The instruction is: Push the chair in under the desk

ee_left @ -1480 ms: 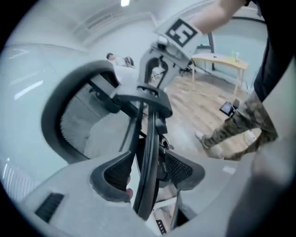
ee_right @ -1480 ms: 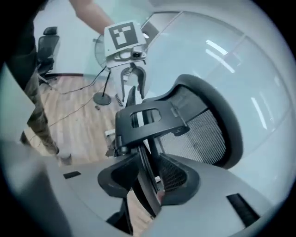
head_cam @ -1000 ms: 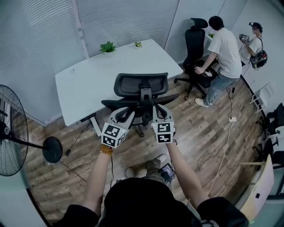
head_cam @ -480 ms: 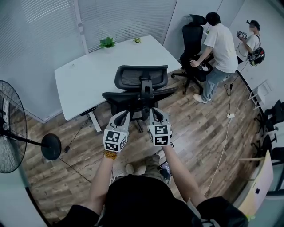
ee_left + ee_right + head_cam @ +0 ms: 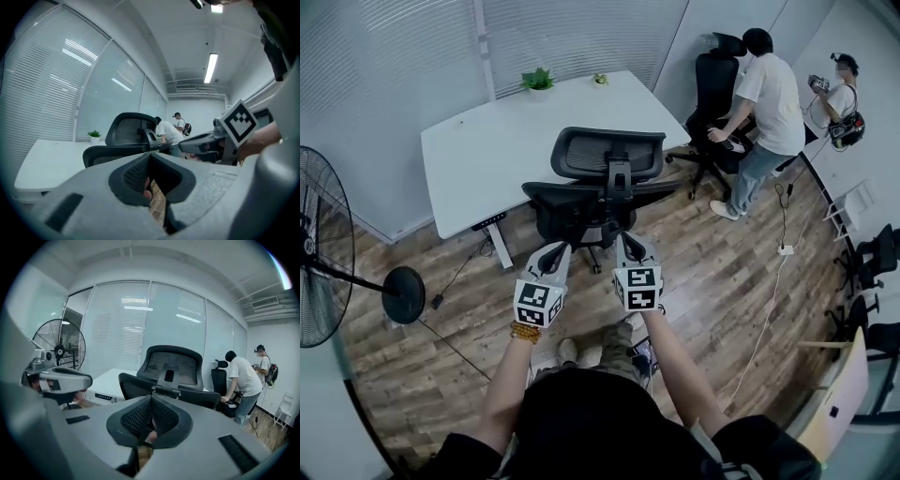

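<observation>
Head view is showing the black chair (image 5: pixel 600 192) standing at frame centre against the white bench's (image 5: pixel 487 155) near edge, while the left gripper (image 5: pixel 553 253) and right gripper (image 5: pixel 628 247) are hovering just below it, fingers pressed together, pinching nothing.

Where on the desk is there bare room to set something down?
The desk is bare from the big plant and small plant at its far edge to the chair at its near edge. The chair crowds that edge's right half.
</observation>
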Demonstrator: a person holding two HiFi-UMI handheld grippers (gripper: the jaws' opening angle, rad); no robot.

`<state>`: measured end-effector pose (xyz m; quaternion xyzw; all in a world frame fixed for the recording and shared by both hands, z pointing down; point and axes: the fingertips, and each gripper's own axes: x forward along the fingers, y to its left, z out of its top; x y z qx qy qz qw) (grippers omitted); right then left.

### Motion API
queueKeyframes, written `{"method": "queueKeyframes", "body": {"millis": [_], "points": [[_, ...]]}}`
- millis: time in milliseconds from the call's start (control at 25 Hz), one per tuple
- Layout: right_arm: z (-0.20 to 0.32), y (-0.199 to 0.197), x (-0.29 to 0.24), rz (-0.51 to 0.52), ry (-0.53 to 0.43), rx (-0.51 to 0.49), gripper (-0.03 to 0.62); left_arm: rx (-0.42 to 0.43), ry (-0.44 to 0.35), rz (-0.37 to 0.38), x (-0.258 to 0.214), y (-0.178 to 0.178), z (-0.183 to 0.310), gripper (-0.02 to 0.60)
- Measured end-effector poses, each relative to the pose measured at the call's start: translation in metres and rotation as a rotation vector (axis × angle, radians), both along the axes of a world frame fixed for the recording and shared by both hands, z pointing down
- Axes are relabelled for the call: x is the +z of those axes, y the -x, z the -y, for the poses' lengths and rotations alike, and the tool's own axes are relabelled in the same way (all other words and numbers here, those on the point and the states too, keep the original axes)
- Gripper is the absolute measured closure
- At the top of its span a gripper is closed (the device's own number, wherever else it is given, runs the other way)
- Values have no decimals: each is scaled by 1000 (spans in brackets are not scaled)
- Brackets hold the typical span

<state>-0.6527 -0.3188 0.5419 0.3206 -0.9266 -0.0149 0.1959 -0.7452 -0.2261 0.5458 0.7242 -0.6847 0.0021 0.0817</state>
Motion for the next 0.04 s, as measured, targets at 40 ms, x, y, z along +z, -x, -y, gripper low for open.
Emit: {"method": "queueKeyframes", "body": {"millis": [40], "points": [[-2, 2, 2, -2, 2, -4, 592, -2, 4, 1, 2, 1, -3, 569]]}}
